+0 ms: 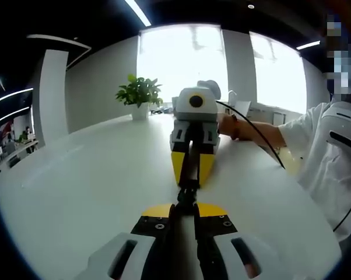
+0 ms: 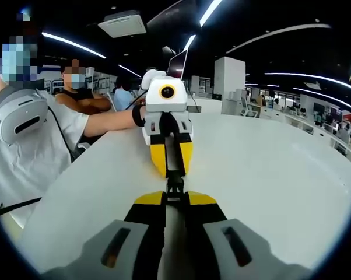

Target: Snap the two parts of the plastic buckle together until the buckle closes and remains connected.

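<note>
At centre frame over the white round table (image 1: 76, 186), the left yellow-tipped gripper (image 1: 186, 211) and right yellow-tipped gripper (image 2: 175, 199) each clamp one end of the small black plastic buckle (image 1: 188, 188), so pushing straight along one axis should click it.

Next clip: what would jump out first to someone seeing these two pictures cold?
The two yellow-tipped grippers meeting nose to nose over the white table: in the left gripper view, the right gripper faces the left gripper, jaws closed on a small dark plastic buckle between them. Behind stands a green potted plant by bright windows. At the table edge in the right gripper view sits a person in a white shirt.
</note>
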Tool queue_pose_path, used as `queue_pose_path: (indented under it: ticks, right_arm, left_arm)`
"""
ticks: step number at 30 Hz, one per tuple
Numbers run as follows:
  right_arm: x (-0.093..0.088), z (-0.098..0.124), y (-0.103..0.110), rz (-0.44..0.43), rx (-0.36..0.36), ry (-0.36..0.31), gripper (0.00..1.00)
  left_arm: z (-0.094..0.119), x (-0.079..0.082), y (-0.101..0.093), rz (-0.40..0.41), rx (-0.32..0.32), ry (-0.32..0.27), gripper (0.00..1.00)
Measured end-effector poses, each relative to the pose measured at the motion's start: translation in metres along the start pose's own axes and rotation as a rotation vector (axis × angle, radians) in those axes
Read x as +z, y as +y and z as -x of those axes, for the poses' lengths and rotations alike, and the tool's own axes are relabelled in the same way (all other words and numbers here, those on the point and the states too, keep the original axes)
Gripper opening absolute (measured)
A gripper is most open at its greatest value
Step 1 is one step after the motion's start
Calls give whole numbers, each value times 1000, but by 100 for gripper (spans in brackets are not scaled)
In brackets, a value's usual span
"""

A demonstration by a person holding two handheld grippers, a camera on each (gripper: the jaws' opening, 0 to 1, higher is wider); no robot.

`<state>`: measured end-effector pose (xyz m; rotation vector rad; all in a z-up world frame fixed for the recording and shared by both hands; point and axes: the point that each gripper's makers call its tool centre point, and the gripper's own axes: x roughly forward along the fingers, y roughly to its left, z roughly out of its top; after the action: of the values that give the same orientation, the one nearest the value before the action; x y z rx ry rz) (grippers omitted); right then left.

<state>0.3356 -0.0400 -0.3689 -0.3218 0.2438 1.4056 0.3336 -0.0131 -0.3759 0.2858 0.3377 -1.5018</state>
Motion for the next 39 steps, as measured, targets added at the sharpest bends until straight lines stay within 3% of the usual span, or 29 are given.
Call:
queue_pose_path:
  ticks: [10,13,27,39]
  right_arm:
    - [0,-1,5,-17,29,-6,11]
    - [-1,0,8,-62,53,-9,11]
    - [-1,1,19,-53,90,-16,11]
    - [-2,2,19,-39,87,-15,11]
  left_arm:
    - [0,-1,-6,3,-29,-3,12]
    - [-1,-1,-8,6,-45,-4,12]
    - [-3,0,-16,11,-87,-12,12]
    - [-5,1,-16,7,-81,-13,12]
